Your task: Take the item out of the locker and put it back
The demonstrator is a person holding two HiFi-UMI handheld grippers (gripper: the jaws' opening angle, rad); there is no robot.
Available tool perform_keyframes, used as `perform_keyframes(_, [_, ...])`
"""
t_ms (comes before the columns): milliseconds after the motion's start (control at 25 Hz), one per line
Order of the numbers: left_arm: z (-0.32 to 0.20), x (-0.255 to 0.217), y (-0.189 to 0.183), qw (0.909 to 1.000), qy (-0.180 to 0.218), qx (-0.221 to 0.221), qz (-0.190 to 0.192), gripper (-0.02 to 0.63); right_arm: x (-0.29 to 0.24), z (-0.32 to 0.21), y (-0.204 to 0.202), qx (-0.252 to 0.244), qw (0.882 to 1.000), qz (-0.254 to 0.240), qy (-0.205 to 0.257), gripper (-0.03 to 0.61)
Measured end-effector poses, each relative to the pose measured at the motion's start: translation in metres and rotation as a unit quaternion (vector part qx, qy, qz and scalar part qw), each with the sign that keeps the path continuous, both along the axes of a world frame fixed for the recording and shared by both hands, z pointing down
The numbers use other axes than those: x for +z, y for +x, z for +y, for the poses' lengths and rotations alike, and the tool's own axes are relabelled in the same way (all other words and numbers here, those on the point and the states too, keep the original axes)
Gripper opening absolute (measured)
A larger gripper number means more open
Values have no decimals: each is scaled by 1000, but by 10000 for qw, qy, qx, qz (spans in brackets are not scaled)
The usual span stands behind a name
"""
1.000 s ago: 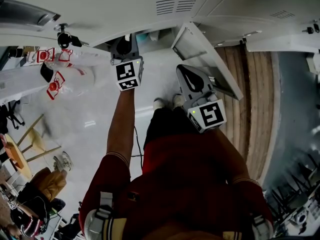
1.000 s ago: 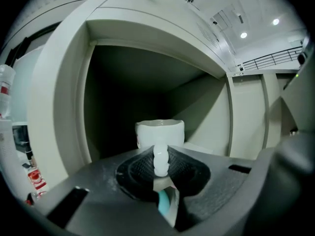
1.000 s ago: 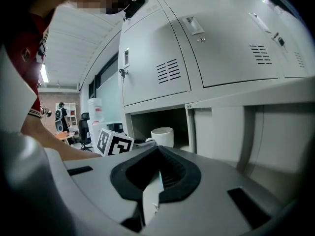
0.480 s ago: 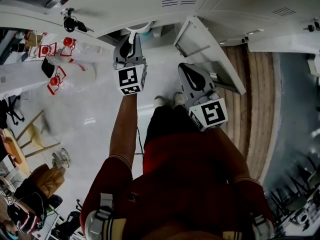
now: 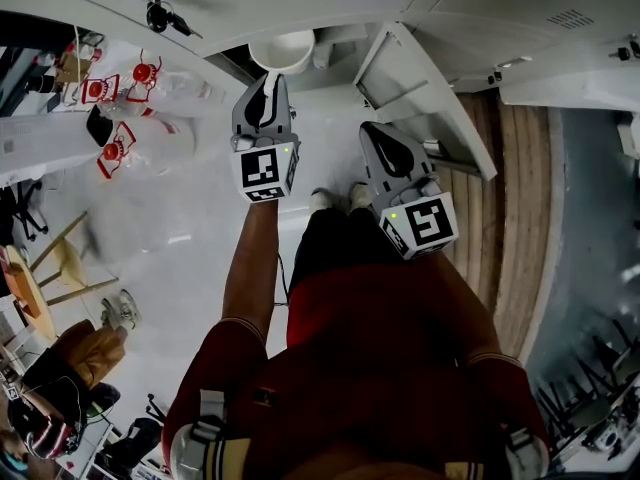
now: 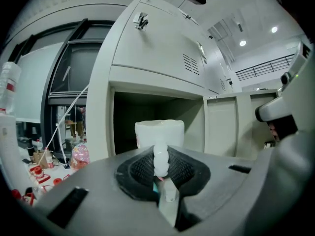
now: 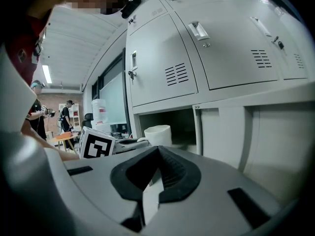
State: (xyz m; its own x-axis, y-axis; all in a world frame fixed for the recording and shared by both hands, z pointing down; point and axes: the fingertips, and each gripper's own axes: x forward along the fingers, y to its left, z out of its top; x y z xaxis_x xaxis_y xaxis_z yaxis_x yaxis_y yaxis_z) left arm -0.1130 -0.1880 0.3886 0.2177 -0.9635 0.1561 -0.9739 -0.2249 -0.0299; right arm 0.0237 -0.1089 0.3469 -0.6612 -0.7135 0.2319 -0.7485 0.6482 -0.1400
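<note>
The left gripper point(image 5: 270, 78) is clamped on a white mug point(image 5: 284, 50), its ribbed black pads closed on the handle point(image 6: 160, 157) and not on the body. The mug is a short, straight-walled cylinder with a matte, slightly chalky surface. The handle is a knobbly loop, like a row of beads fused together. The mug hangs upright with its long axis vertical. From the head view its round mouth faces up, and the handle points back along the jaws toward the person.

The mug is in the air at the mouth of the open locker compartment point(image 6: 132, 113), a dark rectangular recess in smooth pale-grey sheet metal. Whether its far wall has crossed the threshold I cannot tell. The compartment door point(image 5: 420, 98) is swung out to the right, a flat metal panel with a folded edge. The closed doors above have louvred vent slots and small latches.

The right gripper point(image 7: 156, 152) hovers lower and to the right, near the open door. The tips of its jaws are together with nothing between them — the mug shows beyond them, well apart. Each gripper carries a white cube with black square markers point(image 5: 264, 168).

The floor point(image 5: 200, 228) is glossy and pale, with a strip of wood planking point(image 5: 510, 218) on the right.
</note>
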Motion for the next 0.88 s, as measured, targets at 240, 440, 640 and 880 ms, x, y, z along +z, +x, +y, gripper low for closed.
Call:
perform_keyframes(240, [22, -7, 3, 10000, 44, 54, -3, 46, 0, 4, -2, -49, 10000, 23, 33, -2])
perform_keyframes(440, [40, -11, 5, 9999, 73, 89, 16, 46, 2, 5, -3, -39, 10000, -29, 12, -2])
perform_keyframes(640, [57, -16, 8, 9998, 132, 141, 35, 46, 6, 5, -4, -49, 10000, -41, 2, -2])
perform_keyframes(880, [75, -12, 13, 9998, 51, 186, 66, 46, 14, 5, -4, -32, 10000, -35, -22, -2])
